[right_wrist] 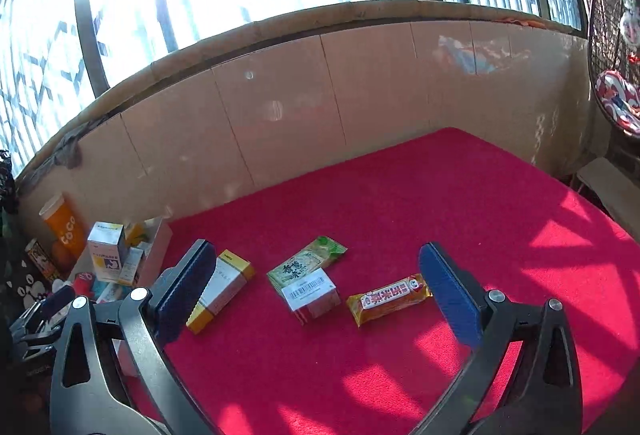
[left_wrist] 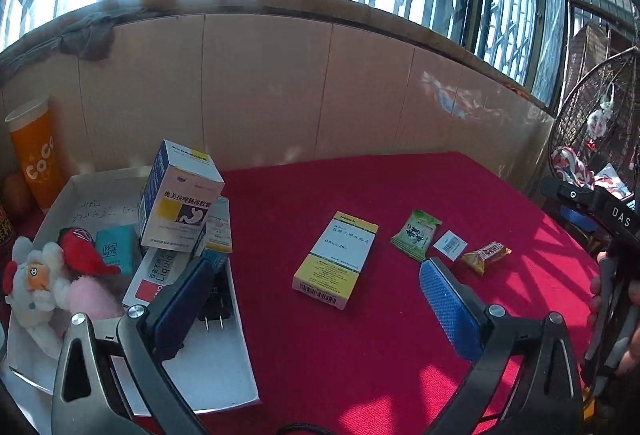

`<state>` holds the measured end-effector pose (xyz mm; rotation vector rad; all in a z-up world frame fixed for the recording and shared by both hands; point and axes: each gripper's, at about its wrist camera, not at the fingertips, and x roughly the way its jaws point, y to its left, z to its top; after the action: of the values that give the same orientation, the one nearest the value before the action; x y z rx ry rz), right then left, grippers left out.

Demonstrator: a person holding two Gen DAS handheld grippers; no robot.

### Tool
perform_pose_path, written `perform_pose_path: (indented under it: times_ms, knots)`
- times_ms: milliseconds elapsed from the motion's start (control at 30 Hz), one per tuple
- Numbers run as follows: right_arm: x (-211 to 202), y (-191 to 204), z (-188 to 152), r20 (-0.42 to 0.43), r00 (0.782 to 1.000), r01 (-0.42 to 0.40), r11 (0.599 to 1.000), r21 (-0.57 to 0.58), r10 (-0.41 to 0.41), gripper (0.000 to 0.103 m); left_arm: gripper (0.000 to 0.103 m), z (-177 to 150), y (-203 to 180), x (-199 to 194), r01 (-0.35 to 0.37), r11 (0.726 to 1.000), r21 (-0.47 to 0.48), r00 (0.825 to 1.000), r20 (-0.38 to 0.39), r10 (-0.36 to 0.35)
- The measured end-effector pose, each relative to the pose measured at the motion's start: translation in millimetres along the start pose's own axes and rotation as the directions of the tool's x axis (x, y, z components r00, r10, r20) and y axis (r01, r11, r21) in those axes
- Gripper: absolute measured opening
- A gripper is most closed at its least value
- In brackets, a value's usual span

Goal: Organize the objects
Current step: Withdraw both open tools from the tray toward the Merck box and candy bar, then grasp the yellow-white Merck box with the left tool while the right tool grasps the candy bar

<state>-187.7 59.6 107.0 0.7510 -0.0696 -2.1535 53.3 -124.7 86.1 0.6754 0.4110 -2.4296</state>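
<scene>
— At the centre of my left view, what lies there?

— The yellow-and-white box (left_wrist: pixel 335 260), flat on the red cloth (left_wrist: pixel 400 335), long axis running lower left to upper right, right of the white tray (left_wrist: pixel 240 355). My left gripper (left_wrist: pixel 316 299) gapes wide, empty, nearer than my right gripper (right_wrist: pixel 316 287), equally wide and empty.

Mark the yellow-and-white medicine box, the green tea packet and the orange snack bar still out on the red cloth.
yellow-and-white medicine box (left_wrist: pixel 335 258): left wrist view, middle of its white top face.
green tea packet (right_wrist: pixel 306 264): right wrist view, centre of the printed front.
orange snack bar (right_wrist: pixel 388 300): right wrist view, on its white label.
</scene>
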Motion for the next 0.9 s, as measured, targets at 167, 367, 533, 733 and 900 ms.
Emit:
perform_pose_path:
  times_ms: [167, 367, 533, 733, 900]
  knots:
    - [11.3, -48.8, 8.0, -0.021, 0.999, -0.027, 0.995, 0.092, 0.029, 0.103, 0.103, 0.5, -8.8, 27.8, 0.052, 0.999, 0.01, 0.996, -0.07, -0.051]
    - [54.7, -58.1, -8.3, -0.159, 0.985, 0.06, 0.998, -0.014, -0.061, 0.102, 0.103, 4.0, -21.6, 71.2, -0.041, 0.995, 0.089, 0.989, -0.139, 0.054]
    - [88.2, -56.0, -19.8, -0.201, 0.974, 0.098, 0.995, -0.035, -0.103, 0.091, 0.103, 2.6, -36.8, 102.8, -0.082, 0.985, 0.154, 0.979, -0.174, 0.109]
    - [116.9, -49.7, -10.7, -0.208, 0.974, 0.084, 0.996, -0.024, -0.087, 0.088, 0.103, 6.0, -42.5, 130.9, -0.121, 0.976, 0.182, 0.969, -0.191, 0.156]
    - [131.9, -51.5, -13.6, -0.328, 0.94, -0.101, 0.995, 0.007, 0.098, 0.087, 0.103, 4.4, -36.8, 143.6, -0.102, 0.981, 0.166, 0.964, -0.227, 0.139]
